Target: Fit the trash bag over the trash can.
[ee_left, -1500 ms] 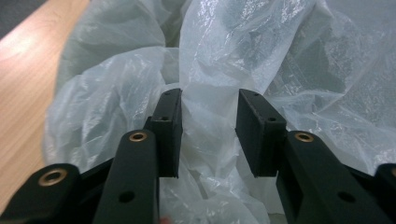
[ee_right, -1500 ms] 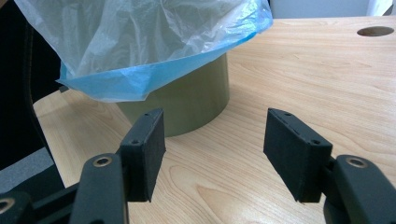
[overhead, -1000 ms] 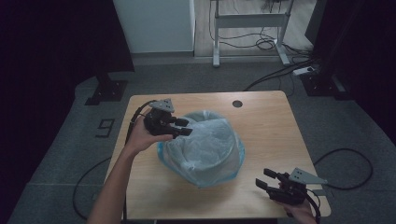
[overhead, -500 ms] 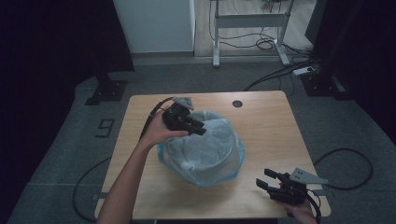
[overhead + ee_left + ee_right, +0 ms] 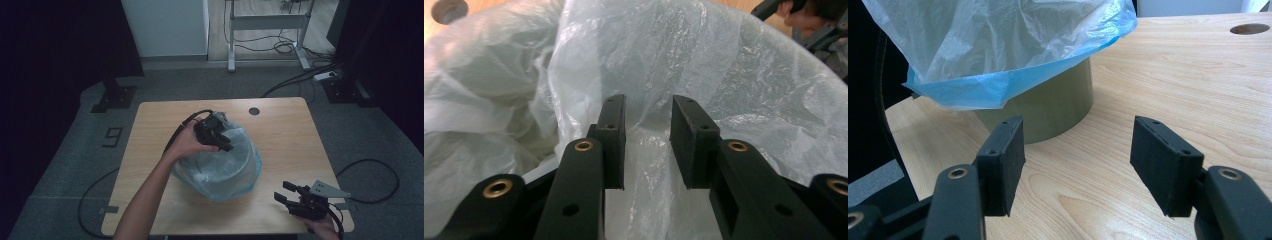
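At centre frame I see the crinkled, translucent blue bag (image 5: 220, 167) draped over the olive bin (image 5: 1048, 112), my left gripper (image 5: 216, 136) narrowly parted over its rim, right gripper (image 5: 295, 197) spread wide lower right.

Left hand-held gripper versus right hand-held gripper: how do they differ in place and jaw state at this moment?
The left hand-held gripper is at the far rim of the bin, over the plastic bag that lines it; the right hand-held gripper sits apart, near the table's front right corner. The left one's jaws stand narrowly apart with bag film right in front of them; the right one's gape wide over bare wood. Both are black, hand-held, and grip nothing.
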Tool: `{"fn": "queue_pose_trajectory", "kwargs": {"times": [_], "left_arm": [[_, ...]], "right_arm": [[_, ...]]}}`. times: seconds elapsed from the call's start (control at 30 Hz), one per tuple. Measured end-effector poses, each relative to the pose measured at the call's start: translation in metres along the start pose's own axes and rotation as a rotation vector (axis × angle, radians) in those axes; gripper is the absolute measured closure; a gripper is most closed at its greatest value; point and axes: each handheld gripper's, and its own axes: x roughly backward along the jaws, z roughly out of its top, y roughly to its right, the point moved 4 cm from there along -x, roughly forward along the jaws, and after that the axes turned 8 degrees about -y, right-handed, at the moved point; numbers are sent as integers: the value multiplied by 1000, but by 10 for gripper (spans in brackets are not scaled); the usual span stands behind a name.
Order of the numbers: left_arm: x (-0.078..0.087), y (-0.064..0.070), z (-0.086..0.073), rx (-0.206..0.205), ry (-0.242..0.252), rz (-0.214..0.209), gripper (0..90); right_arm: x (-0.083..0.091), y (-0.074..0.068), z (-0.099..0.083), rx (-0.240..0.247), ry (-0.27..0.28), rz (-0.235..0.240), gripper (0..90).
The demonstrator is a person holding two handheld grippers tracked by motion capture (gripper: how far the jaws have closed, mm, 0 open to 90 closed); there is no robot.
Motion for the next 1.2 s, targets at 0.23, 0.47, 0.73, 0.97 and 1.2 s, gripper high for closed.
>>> {"fn": "queue_pose_trajectory", "kwargs": {"times": [0.23,0.47,0.73,0.97,1.2], "left_arm": [[-8,1,1,-3,-36,-4,658],[11,1,-3,5,47,4,596],[34,-6,-21,52,102,30,556],[20,-17,-29,100,26,51,554],[7,-19,-27,103,-44,42,553]], "right_arm": [[0,1,-1,0,-2,-2,380],[1,1,0,-1,0,-3,380],[-1,-1,0,1,-2,-1,380],[-2,-1,-1,3,-5,-2,380],[-1,0,-1,0,-4,-5,380]]}}
